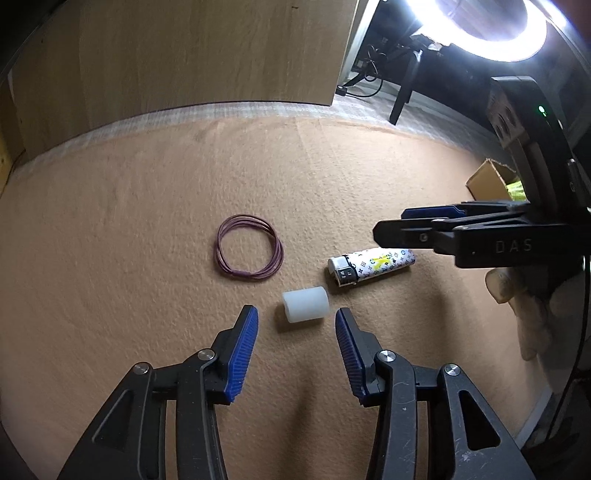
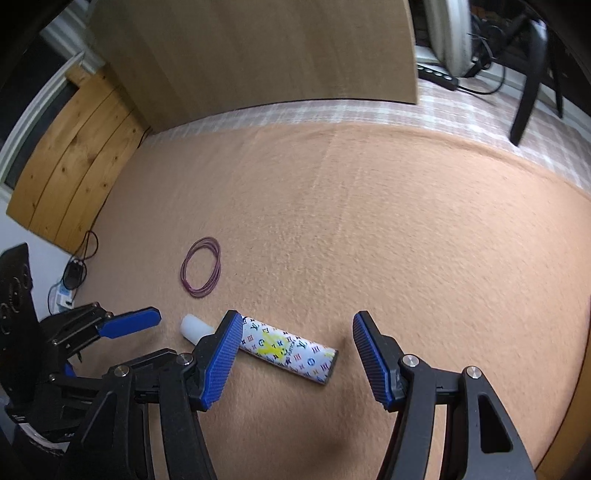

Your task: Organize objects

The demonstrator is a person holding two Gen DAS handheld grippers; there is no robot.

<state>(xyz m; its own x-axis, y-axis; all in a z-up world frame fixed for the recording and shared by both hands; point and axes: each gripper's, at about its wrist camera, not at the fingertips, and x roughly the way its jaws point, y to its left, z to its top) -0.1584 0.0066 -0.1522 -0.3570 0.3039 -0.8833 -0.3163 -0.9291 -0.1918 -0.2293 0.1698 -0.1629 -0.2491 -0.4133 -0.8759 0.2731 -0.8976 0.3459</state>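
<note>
A white plastic cylinder (image 1: 305, 305) lies on its side on the orange felt mat (image 1: 147, 221), just ahead of my open, empty left gripper (image 1: 295, 317). A patterned white lighter (image 1: 371, 267) lies right of it, and a loop of purple rubber bands (image 1: 248, 249) lies behind to the left. My right gripper (image 2: 295, 325) is open and empty, hovering over the lighter (image 2: 291, 350); its left finger hides the lighter's head. The cylinder (image 2: 195, 328) and rubber bands (image 2: 201, 271) show left of it. The right gripper (image 1: 424, 229) enters the left wrist view from the right.
A wooden board (image 1: 184, 51) stands behind the mat. A small cardboard box (image 1: 493, 182) sits at the far right. A ring light (image 1: 491, 33) glows at top right, above chair legs (image 1: 402, 92) and cables. A wooden panel (image 2: 74, 162) stands at the left.
</note>
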